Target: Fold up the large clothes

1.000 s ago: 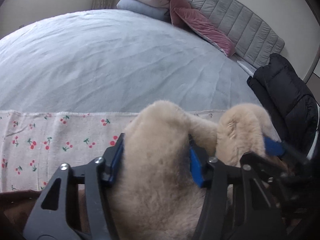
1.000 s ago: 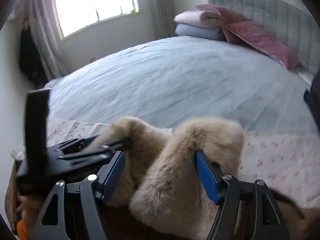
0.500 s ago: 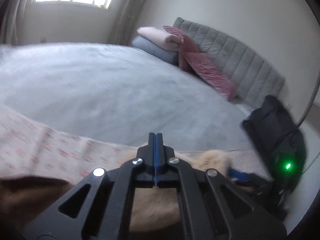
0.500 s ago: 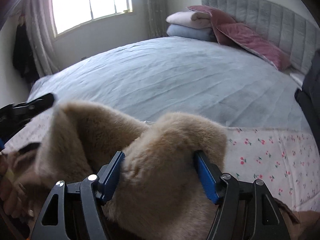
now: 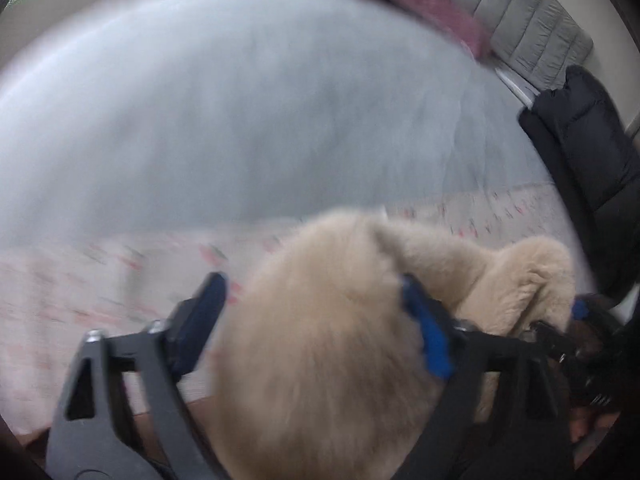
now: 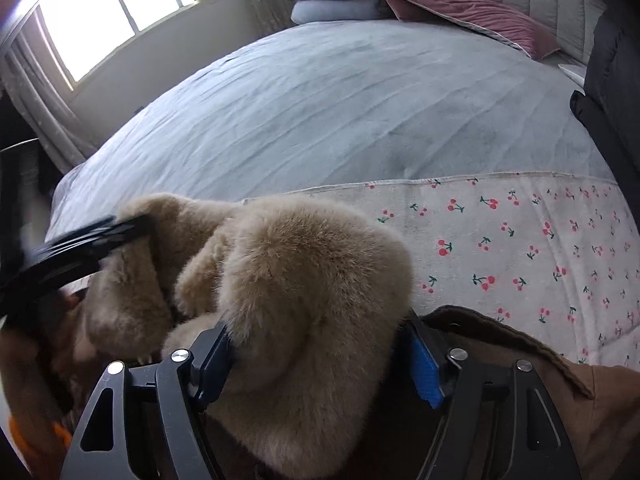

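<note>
Beige fur coat (image 6: 304,280); cherry-print sheet (image 6: 520,248); grey-blue bedspread (image 6: 340,112).
</note>
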The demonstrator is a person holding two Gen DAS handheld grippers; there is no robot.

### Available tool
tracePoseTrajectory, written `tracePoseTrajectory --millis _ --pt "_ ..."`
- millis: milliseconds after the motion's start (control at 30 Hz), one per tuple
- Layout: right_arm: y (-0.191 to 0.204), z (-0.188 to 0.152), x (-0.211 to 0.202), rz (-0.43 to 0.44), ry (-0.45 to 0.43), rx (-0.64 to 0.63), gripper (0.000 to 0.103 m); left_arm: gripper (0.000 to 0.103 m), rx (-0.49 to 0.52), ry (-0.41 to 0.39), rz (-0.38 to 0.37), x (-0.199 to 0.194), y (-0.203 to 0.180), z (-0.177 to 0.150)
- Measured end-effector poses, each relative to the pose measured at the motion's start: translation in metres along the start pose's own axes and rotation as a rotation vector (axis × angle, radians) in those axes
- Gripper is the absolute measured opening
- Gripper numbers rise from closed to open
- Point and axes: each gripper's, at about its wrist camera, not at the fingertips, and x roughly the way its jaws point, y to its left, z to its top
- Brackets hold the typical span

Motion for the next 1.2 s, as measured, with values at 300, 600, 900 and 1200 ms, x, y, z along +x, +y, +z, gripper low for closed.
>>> tracePoseTrajectory --millis 300,600,900,1200 --pt "-0.002 -0.004 -0.025 0.05 -0.04 0.03 0.076 0.025 -0.214 -0.403 -0.258 -0.118 0.011 -0.081" --pt "0.021 0.001 -0.036 0.149 -0.193 -0.051 0.078 0.025 -0.08 -0.471 -0.122 -0.115 -0.024 -0.112" --pt "0.003 0.032 0.041 0.23 -0.026 0.047 0.073 0.025 -0.044 -0.442 -0.159 -0.125 -0.008 -0.113" --pt "-0.059 0.01 0.059 0.798 0.078 0.346 0.025 0.027 -0.174 -0.409 -0.352 -0.114 0.036 -0.108"
